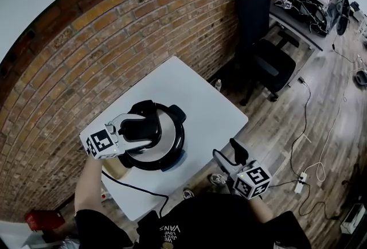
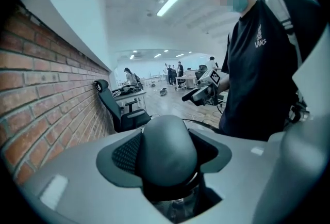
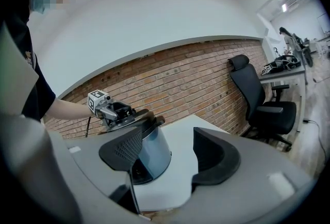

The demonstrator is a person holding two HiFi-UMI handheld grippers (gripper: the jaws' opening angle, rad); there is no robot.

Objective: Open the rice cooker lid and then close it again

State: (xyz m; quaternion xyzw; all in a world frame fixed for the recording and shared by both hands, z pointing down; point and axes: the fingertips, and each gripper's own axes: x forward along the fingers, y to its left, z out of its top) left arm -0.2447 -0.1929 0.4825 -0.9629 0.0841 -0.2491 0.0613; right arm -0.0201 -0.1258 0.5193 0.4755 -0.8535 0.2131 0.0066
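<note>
Table (image 1: pixel 207 109): left gripper (image 1: pixel 137 129) clamps lid handle (image 2: pixel 166 141) atop rice cooker (image 1: pixel 173 144).

The rice cooker (image 1: pixel 172 140) stands on the table (image 1: pixel 209 109) beside the brick wall (image 1: pixel 114 41), office chair (image 1: pixel 265 55) beyond.

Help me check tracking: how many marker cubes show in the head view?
2. One cube rides on the left gripper above the rice cooker; the other on the right gripper, beside the table. None looks hidden.
</note>
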